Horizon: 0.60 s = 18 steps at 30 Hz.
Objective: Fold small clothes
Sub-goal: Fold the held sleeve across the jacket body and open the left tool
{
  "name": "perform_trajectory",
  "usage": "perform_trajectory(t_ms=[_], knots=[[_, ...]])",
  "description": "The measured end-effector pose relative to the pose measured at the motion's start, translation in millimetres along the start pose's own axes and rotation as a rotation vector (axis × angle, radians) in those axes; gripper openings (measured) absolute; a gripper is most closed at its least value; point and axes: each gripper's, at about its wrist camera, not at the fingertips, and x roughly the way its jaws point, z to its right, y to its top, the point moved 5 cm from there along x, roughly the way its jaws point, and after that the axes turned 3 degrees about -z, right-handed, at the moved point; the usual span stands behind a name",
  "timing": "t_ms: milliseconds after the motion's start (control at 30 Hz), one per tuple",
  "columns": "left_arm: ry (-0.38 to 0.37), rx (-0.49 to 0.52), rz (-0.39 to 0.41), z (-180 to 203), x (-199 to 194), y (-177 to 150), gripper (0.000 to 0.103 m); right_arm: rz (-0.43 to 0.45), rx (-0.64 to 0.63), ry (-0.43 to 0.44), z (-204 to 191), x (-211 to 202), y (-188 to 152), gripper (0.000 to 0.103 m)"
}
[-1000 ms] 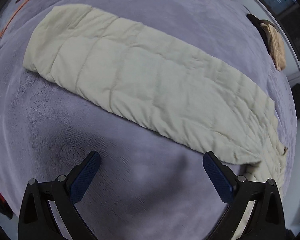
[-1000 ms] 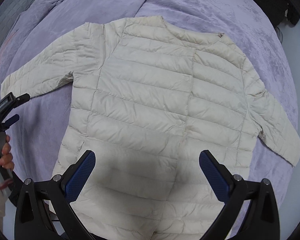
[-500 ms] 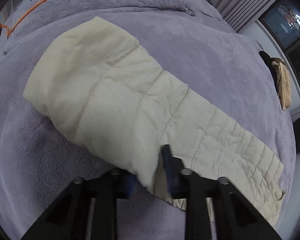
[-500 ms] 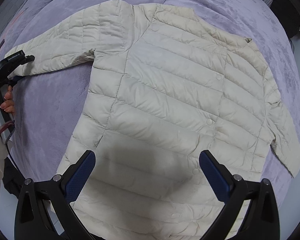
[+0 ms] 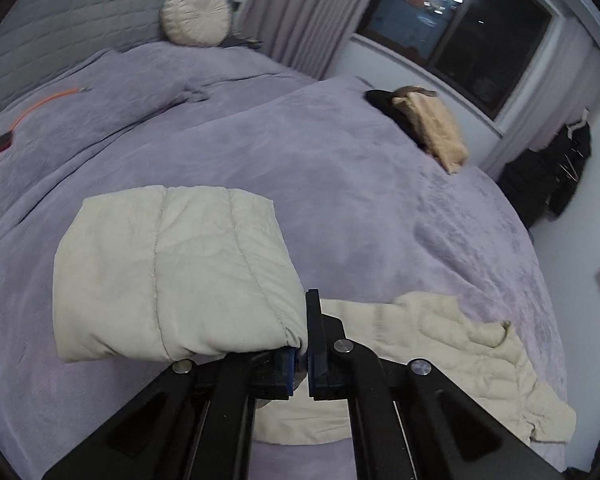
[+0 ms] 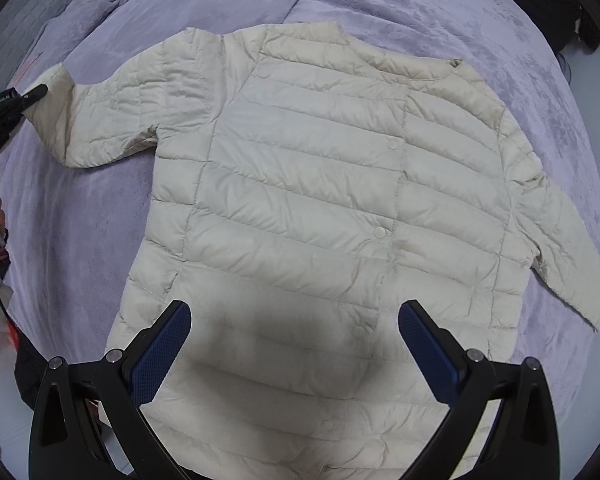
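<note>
Left gripper (image 5: 300, 356): clamped tight on the jacket's sleeve cuff (image 5: 172, 272), raised off the blanket.
Right gripper (image 6: 294, 354): jaws wide, nothing between, above the hem.
Jacket (image 6: 340, 208): cream quilted, flat, front up, on the purple blanket (image 6: 440, 12).
Nearby: tan garment (image 5: 432, 128) far off; round cushion (image 5: 196, 14) by headboard.
Room: bare blanket all around the jacket.

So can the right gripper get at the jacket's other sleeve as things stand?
Probably yes. The right gripper is open above the jacket, and the free sleeve lies flat and uncovered on the blanket. The left gripper only holds the opposite cuff.
</note>
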Motion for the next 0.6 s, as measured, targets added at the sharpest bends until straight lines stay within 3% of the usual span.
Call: perform_trajectory(t_ms=[167,300,400,500,600], knots=[[-0.146,0.22,-0.057,130.2,27.2,-12.2,0.005,0.026,0.106,0.003,43.3,-6.9,-2.5,0.103],[-0.198,0.409,-0.193,217.2,71.1,-67.5,0.005,0.037,0.196,0.003,81.3,-7.1,-7.7,0.103],[-0.178,0.508,-0.307,251.9,104.9,-121.1,0.005,0.031,0.258,0.001,109.6,-0.8,-14.1,0.103],[-0.12,0.585,-0.399,255.2,129.1,-167.7,0.005,0.012,0.319,0.005,137.2,11.7,-20.2,0.103],[-0.07,0.647,-0.41,253.7,131.0,-189.9,0.005,-0.007,0.36,0.009,155.2,24.0,-22.8,0.103]])
